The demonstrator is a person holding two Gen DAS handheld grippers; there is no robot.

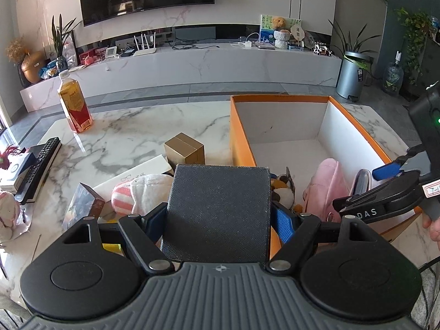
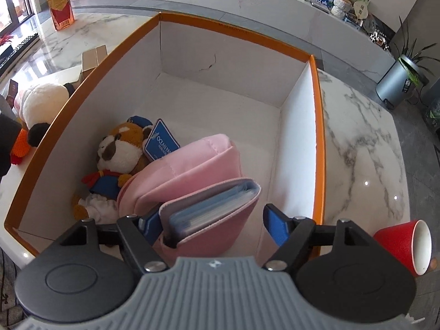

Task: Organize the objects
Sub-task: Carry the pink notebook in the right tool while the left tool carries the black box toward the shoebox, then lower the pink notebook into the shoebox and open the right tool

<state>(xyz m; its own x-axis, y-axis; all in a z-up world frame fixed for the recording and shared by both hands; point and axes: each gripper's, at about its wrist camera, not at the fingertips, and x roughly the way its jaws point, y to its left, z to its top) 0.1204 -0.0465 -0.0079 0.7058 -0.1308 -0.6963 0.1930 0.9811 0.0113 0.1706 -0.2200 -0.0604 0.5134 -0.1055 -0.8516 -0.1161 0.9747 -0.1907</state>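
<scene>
- so, your orange box (image 2: pixel 319 126) sits on the marble table (image 1: pixel 132 129) and is only partly filled: its far half is bare white floor, and everything packed so far crowds the near end.
- already inside, you have the pink pouch (image 2: pixel 198 162), the card album (image 2: pixel 214 209) leaning on it, and the small bear toy (image 2: pixel 121 151) with its blue tag lying beside the pouch.
- your left gripper (image 1: pixel 217 220) is clamped on the black box (image 1: pixel 220 206), held at the near left wall of the orange box; by the look of it, this goes in next.
- your right gripper (image 2: pixel 211 220) hangs over the near end of the orange box with its fingers spread; the left pad seems to touch the card album, the right pad is clear of it, so nothing is gripped.
- still out on the table, judging from the left view: the big white plush (image 1: pixel 143 189), a flat white box (image 1: pixel 143 170) under it, the gold box (image 1: pixel 184 148), a small patterned carton (image 1: pixel 82 203), and the red cup (image 2: pixel 404 244) lying on its side to the right.
- the tea bottle (image 1: pixel 74 101) and remote (image 1: pixel 38 165) stand well apart at the left; whether they belong in the box you cannot tell.
- watch the packed near end: the pouch and album take the spot under your black box, so the open far half looks the easier drop.
</scene>
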